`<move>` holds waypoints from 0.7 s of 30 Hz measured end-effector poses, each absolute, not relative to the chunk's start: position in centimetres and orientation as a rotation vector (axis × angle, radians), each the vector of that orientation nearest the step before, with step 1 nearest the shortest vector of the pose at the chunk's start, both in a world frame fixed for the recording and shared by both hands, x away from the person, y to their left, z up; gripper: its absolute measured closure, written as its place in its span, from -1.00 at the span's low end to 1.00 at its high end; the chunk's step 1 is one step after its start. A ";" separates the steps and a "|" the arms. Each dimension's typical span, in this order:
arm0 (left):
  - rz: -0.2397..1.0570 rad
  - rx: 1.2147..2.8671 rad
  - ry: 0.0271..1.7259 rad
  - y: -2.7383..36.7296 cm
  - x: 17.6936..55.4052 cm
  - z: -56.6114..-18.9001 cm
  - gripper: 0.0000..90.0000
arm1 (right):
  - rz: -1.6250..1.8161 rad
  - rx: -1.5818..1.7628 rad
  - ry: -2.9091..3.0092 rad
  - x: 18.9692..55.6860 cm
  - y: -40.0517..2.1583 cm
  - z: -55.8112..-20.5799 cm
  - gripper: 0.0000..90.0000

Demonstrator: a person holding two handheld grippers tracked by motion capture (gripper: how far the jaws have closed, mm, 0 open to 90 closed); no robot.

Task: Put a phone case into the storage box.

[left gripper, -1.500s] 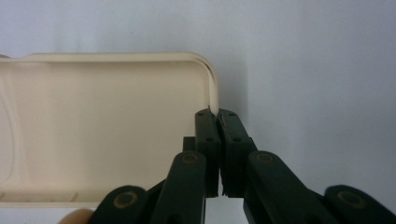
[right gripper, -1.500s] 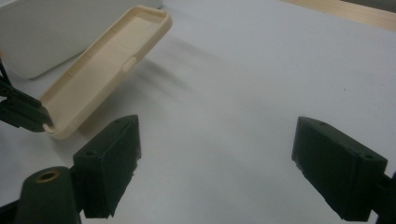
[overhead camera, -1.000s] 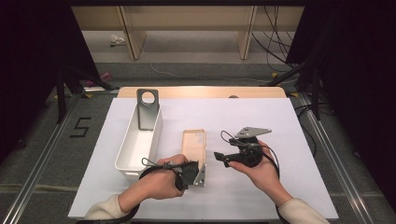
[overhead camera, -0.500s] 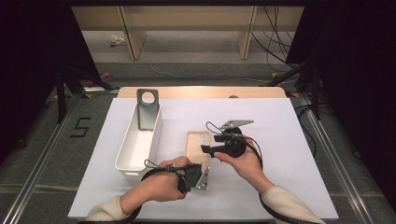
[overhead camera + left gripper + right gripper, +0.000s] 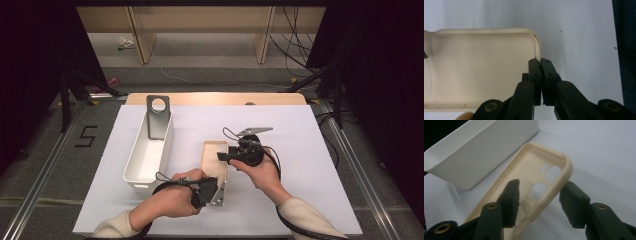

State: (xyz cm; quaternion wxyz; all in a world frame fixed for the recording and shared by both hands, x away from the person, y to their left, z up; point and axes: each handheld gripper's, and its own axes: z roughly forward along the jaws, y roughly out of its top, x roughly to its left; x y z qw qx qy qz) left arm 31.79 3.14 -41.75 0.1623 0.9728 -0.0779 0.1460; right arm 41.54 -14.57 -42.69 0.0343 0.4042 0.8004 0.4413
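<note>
Two hand-held grippers are seen at work on a big white desk [image 5: 310, 150]. On the desk, a long white bin [image 5: 147, 155] is placed to the left, with a grey metal plate [image 5: 158, 117] stood up at its far end. Just beside the bin, to its right, a cream phone case [image 5: 214, 155] is laid flat with its open side up.

The case is judged to be light and a bit bendy, like soft rubber or thin plastic. It can be squashed if it is pinched too hard, and it can slip because its skin is smooth. The best place to be held is the thin side wall or a corner, where the rim stands up.

The left gripper [image 5: 540, 62] is clamped on the rim of the case at its near corner, with the jaws pressed tight together on the thin wall. So the case is kept in place at that end.

The right gripper [image 5: 539, 195] is brought to the far end of the case, by the round camera holes [image 5: 550, 173]. Its jaws have just been closing, but they are not shut yet. The side wall of the case is seen between them, with one jaw inside the case and one outside. The wall is not yet touched by the outer jaw.
</note>
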 end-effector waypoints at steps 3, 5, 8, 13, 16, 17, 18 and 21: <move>0.412 2.781 -0.227 3.1 31.8 -41.8 0.94 | 1.376 1.256 2.460 41.5 -14.6 -42.6 0.39; 0.408 2.780 -0.228 3.1 31.9 -42.0 0.94 | 1.388 1.266 2.454 41.4 -14.7 -42.4 0.46; 0.406 2.773 -0.221 3.1 31.9 -42.1 0.94 | 1.415 1.278 2.449 41.3 -14.8 -42.2 0.53; 0.414 2.767 -0.211 3.1 32.1 -42.4 0.94 | 1.482 1.297 2.422 41.0 -15.0 -41.6 0.67; 0.420 2.752 -0.193 3.2 32.4 -42.5 0.94 | 1.539 1.321 2.400 40.7 -15.1 -41.1 0.77; 0.421 2.748 -0.191 3.3 32.5 -42.6 0.94 | 1.558 1.322 2.399 40.7 -15.2 -40.9 0.80; 0.425 2.745 -0.184 3.3 32.5 -42.6 0.94 | 1.575 1.321 2.393 40.6 -15.2 -40.8 0.81; 0.428 2.742 -0.180 3.4 32.6 -42.7 0.93 | 1.605 1.325 2.391 40.3 -15.1 -40.4 0.83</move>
